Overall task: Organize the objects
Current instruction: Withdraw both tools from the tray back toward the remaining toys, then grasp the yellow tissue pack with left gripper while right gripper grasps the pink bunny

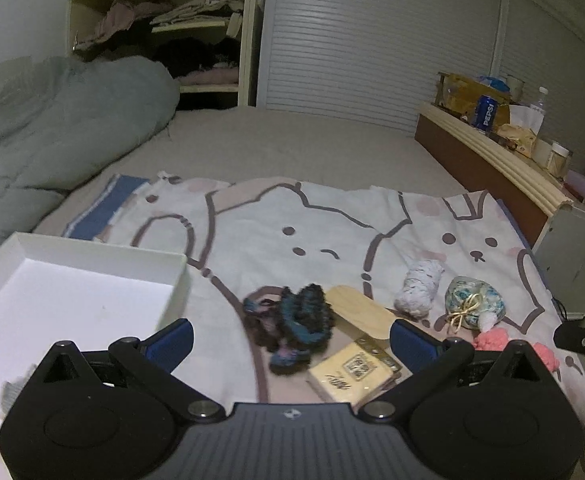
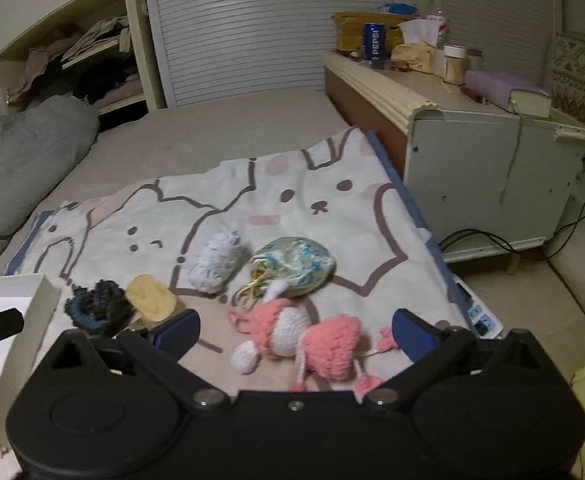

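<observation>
Small objects lie on a cartoon-print cloth [image 1: 332, 220] on the bed. My left gripper [image 1: 290, 338] is open and empty, right over a dark blue crochet piece [image 1: 292, 326], a wooden comb [image 1: 362, 312] and a yellow tissue pack [image 1: 350, 372]. A white box [image 1: 72, 292] sits to its left. My right gripper [image 2: 294, 332] is open and empty around a pink and white crochet toy [image 2: 304, 338]. Beyond it lie a patterned pouch [image 2: 298, 266] and a white knitted roll [image 2: 214, 258]. The pouch [image 1: 472, 306] and roll [image 1: 418, 286] also show in the left wrist view.
A grey duvet [image 1: 52, 132] is bunched at the left of the bed. A headboard shelf [image 2: 392, 80] on the right carries a Pepsi can [image 2: 374, 42], jars, tissues and a book. An open wardrobe [image 1: 164, 32] stands behind. Cables [image 2: 532, 240] lie on the floor at right.
</observation>
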